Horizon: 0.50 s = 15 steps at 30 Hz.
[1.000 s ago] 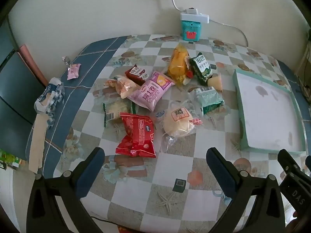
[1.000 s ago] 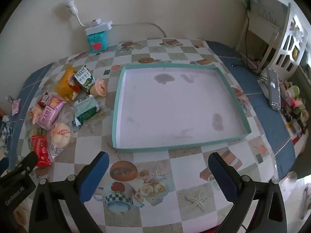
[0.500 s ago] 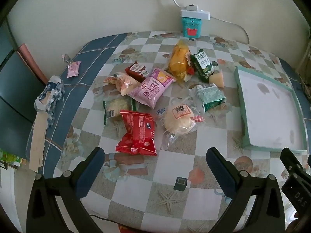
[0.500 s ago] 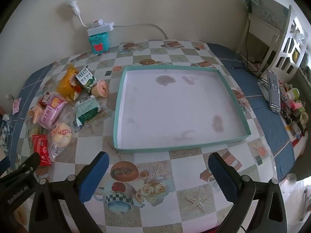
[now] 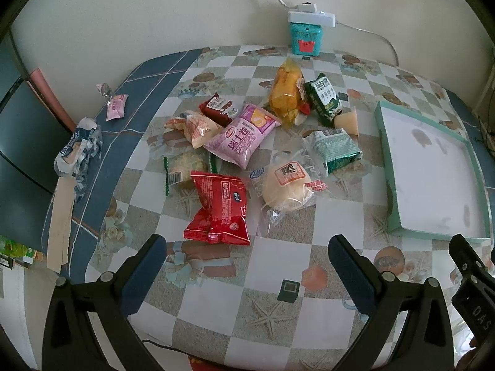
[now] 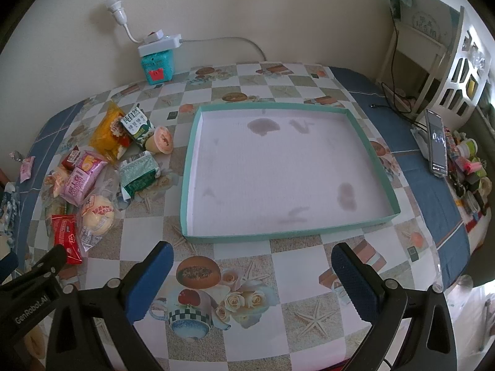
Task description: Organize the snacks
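Several snack packets lie in a loose pile on the checked tablecloth. Among them are a red packet, a round bun in clear wrap, a pink packet, a green packet and an orange bag. A shallow teal tray with a white floor lies to the right of the pile, with nothing in it. My left gripper hangs open over the near table edge, short of the red packet. My right gripper is open in front of the tray's near rim.
A teal box with a white power strip stands at the back by the wall. A small pink candy and a crumpled blue-white wrapper lie at the table's left edge. A phone and clutter sit far right.
Both views have shifted slightly: the snack pile and the tray sit a little nearer and lower in frame than a second ago. Nothing on the table has moved, and both grippers stay open.
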Tool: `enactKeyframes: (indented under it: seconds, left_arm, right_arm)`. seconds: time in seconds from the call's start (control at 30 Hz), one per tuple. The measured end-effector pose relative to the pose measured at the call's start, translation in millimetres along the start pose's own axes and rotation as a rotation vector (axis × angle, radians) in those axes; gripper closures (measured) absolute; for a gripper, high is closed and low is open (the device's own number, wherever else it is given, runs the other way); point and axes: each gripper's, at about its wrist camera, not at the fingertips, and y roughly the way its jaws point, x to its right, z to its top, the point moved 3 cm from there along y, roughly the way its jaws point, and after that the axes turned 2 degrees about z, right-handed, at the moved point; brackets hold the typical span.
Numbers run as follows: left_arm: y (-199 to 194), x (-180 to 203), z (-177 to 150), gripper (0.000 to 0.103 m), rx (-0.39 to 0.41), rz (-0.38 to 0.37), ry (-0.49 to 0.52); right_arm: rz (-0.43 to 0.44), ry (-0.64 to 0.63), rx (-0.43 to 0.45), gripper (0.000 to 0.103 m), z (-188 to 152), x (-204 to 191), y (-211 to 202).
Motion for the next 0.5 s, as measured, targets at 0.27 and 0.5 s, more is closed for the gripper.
enactKeyframes:
  seconds: [0.27,0.5]
  left_arm:
    - [1.5,0.0,0.3,0.000,-0.006,0.001,0.001]
    - [2.7,-0.1,-0.9,0.000,-0.009,0.001,0.001]
  right_arm:
    - [0.001,0.000,-0.002,0.000,-1.0,-0.5,0.8]
    - [0.002,0.006,-0.004,0.000,-0.6,0.2,1.3]
